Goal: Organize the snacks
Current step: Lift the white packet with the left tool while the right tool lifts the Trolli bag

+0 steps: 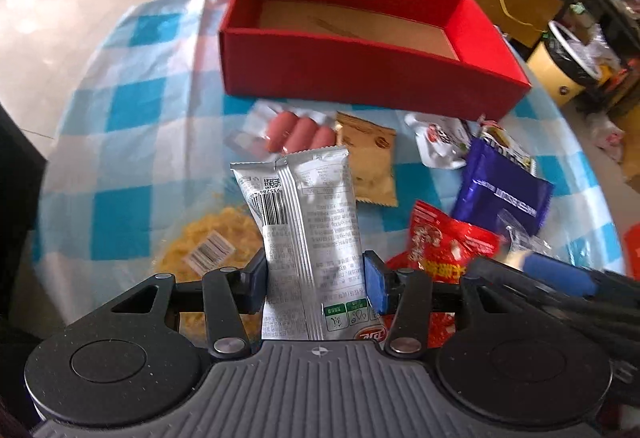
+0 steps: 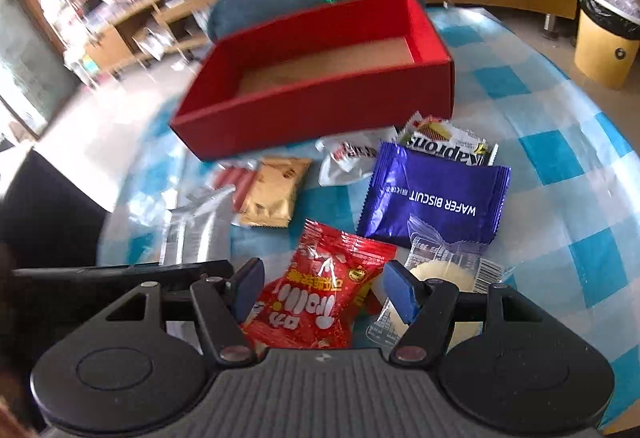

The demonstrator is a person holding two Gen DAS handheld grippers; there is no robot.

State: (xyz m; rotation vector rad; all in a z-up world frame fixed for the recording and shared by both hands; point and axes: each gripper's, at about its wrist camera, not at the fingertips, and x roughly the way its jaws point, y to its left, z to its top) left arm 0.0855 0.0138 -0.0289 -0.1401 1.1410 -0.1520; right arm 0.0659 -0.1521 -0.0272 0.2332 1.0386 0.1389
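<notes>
The silver packet (image 1: 308,222) is glossy foil. The red box (image 1: 360,78) looks like matt card with a bare brown cardboard floor. The counter (image 1: 120,110) wears a shiny checked plastic cover. The purple wafer wrapper (image 2: 436,194) and red snack bag (image 2: 328,290) are glossy film.

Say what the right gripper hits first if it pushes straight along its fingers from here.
Most likely the red snack bag: it already lies between the open fingers of the right gripper, which points steeply down at it. Under it is the checked tablecloth. Depth is hard to judge in this fisheye view.
</notes>
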